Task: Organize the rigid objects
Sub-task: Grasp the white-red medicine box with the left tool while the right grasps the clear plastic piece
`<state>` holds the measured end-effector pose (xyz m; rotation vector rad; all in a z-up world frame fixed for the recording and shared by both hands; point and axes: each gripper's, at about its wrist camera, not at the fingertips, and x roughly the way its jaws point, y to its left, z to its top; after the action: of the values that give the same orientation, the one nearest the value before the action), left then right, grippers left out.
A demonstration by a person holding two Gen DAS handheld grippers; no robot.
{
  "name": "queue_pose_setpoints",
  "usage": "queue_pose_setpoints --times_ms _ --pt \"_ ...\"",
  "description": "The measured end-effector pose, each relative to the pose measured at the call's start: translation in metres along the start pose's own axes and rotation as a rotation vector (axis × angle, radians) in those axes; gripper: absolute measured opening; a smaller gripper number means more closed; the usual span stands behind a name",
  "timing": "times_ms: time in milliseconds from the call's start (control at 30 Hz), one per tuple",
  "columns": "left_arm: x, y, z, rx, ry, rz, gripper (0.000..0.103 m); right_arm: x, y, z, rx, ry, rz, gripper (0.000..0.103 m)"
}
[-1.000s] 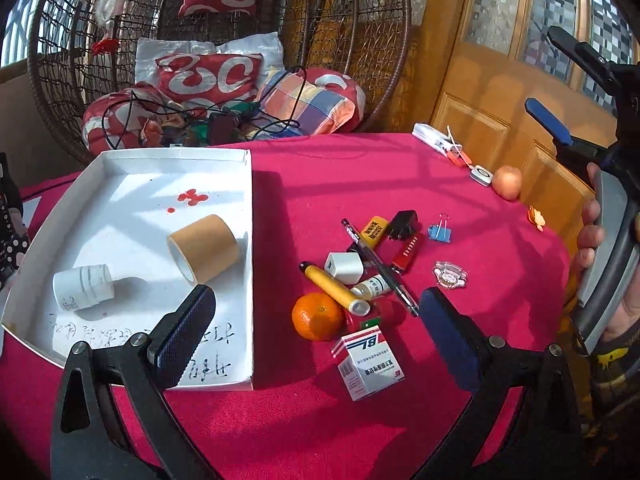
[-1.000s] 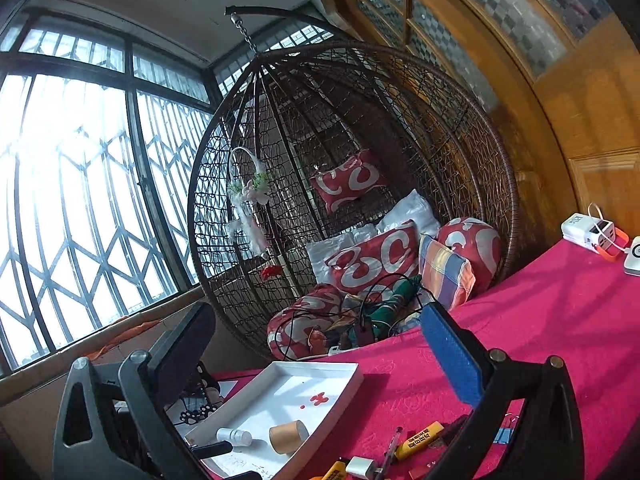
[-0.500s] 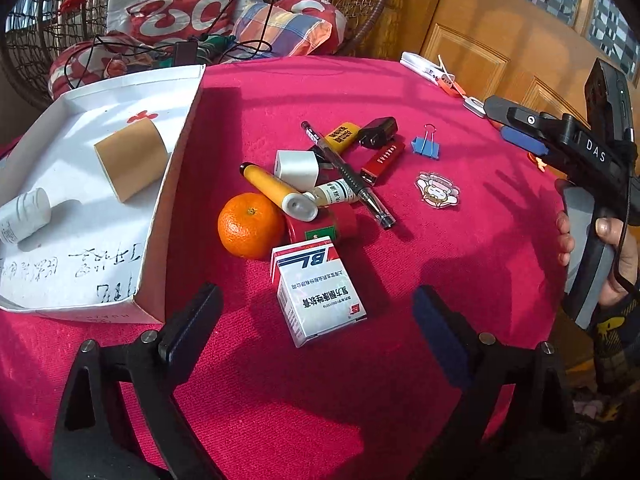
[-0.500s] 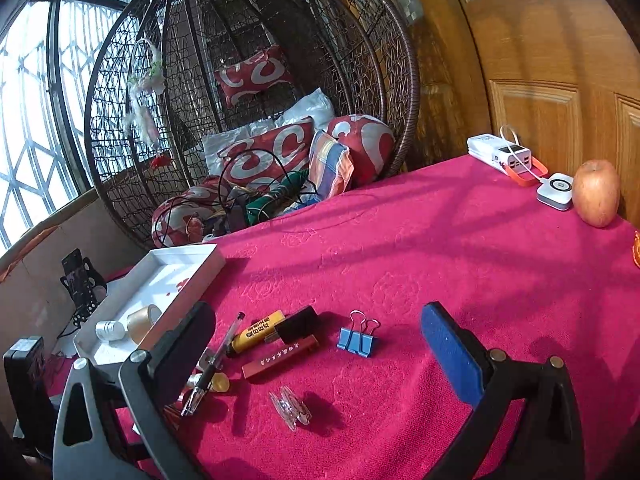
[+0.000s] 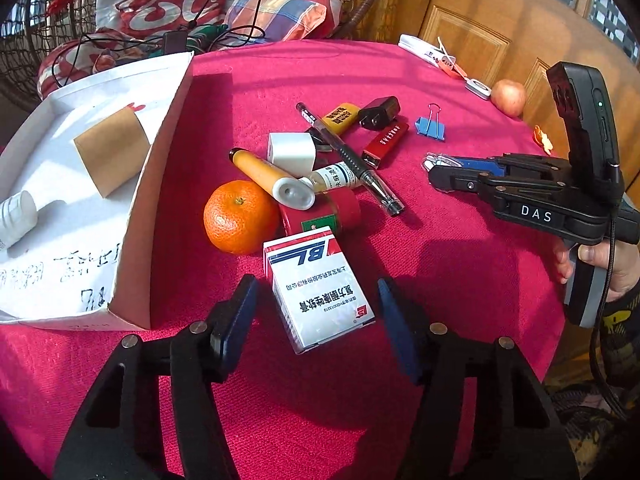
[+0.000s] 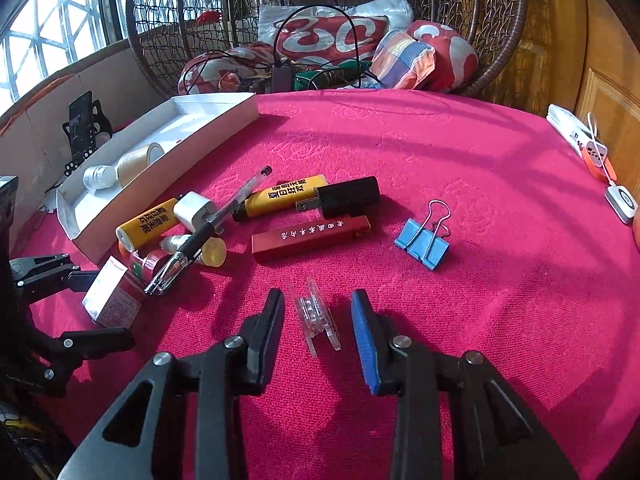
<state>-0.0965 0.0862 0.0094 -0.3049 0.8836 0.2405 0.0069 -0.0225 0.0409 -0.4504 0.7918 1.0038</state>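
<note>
**Left wrist view: both grippers closing around small items on the red cloth**

Left wrist view: the left gripper (image 5: 316, 312) is pointing down at the red cloth (image 5: 460, 272), its jaws closing with the white box (image 5: 320, 292) lying between them; gaps are showing on both sides, so the pads are not yet pressing it. At 11 o'clock from the box, an orange (image 5: 240, 216) is sitting just beside a red tin (image 5: 340, 210). Past them, a yellow tube (image 5: 268, 178), a white plug (image 5: 290, 152) and a black pen (image 5: 352, 160) are lying in a heap. At 9 o'clock, the white tray (image 5: 160, 152) is holding a tape roll (image 5: 110, 152) and a small white bottle (image 5: 16, 216). At 3 o'clock, a hand (image 5: 600, 264) is holding the right gripper (image 5: 434, 168).

Right wrist view: the right gripper is also closing, with a clear clip (image 6: 316, 316) lying on the cloth between its jaws and apart from both pads. At 1 o'clock from it, a blue binder clip (image 6: 422, 244) is resting. At 12 o'clock, a red lighter (image 6: 312, 236) is lying, with a black adapter (image 6: 348, 196) just behind it.
</note>
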Motion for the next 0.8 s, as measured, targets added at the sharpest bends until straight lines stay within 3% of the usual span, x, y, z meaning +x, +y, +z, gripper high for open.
queue_pose_setpoints --times_ms 133,333,800 --pt "0.001 -0.005 -0.002 0.054 -0.007 0.043 0.032 0.001 0.002 -0.004 -0.013 0.007 0.003 0.016" --pt "-0.002 -0.008 -0.005 0.064 -0.014 0.034 0.032 -0.006 0.002 -0.003 0.002 -0.018 0.015 0.016" --pt "-0.021 -0.023 -0.003 0.128 -0.108 0.158 0.032 -0.029 -0.002 0.006 0.092 -0.128 0.082 0.016"
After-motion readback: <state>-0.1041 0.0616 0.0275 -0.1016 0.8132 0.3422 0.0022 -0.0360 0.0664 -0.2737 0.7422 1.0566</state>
